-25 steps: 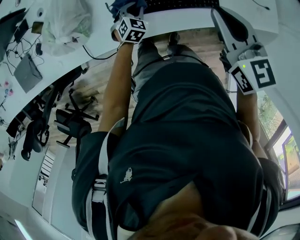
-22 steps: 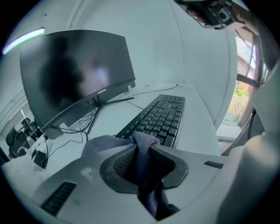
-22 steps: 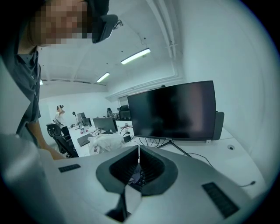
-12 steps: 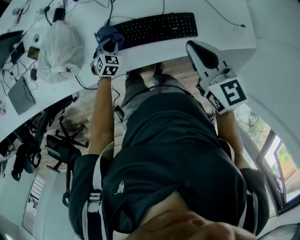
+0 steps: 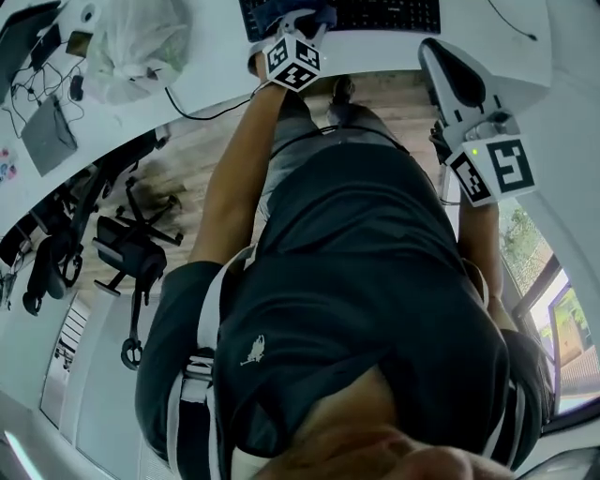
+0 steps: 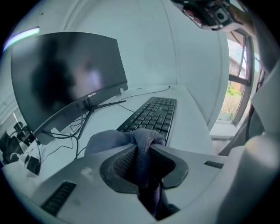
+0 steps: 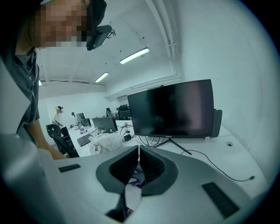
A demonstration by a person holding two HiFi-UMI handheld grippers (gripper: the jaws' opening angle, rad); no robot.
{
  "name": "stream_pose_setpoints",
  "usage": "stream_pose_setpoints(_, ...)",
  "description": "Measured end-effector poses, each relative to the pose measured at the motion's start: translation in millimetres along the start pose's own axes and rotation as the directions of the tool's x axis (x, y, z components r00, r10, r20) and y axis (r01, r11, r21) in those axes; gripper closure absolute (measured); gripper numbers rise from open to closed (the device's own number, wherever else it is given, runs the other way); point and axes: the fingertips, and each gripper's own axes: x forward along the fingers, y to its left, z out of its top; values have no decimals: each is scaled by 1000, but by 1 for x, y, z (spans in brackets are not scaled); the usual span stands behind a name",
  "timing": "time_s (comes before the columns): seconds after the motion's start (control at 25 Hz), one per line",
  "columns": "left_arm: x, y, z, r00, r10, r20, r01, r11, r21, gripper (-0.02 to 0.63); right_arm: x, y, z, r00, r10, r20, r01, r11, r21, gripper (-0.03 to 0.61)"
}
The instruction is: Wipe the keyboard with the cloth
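A black keyboard (image 5: 384, 14) lies on the white desk (image 5: 394, 52) at the top edge of the head view. My left gripper (image 5: 291, 21) is shut on a bunched blue-grey cloth (image 5: 272, 11) over the keyboard's left part. In the left gripper view the cloth (image 6: 113, 140) fills the closed jaws of the left gripper (image 6: 146, 146), and the keyboard (image 6: 153, 114) stretches away just beyond it. My right gripper (image 5: 441, 61) is held off the desk's right end, apart from the keyboard. In its own view the right gripper (image 7: 138, 153) is shut with nothing held.
A dark monitor (image 6: 65, 83) on a thin stand sits behind the keyboard, with cables trailing from it. A white plastic bag (image 5: 131, 42) and a grey flat device (image 5: 47, 136) lie on the desk to the left. An office chair (image 5: 131, 253) stands on the floor below.
The head view has tilted down, so only the keyboard's near part shows. My left gripper with the cloth has shifted from the keyboard's left end onto its left part. The right gripper stays shut.
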Motion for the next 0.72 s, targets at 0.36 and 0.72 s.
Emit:
stream_pose_setpoints(0.36, -47, 83, -73, 976, 177, -127, -187, 980, -68, 557, -14, -13, -14, 999, -35, -7, 35, 999, 25, 568)
stream_pose_setpoints(0.72, 11, 6, 2, 1000, 25, -17, -25, 999, 20, 557, -17, -10, -12, 999, -42, -15, 42, 999, 11, 568)
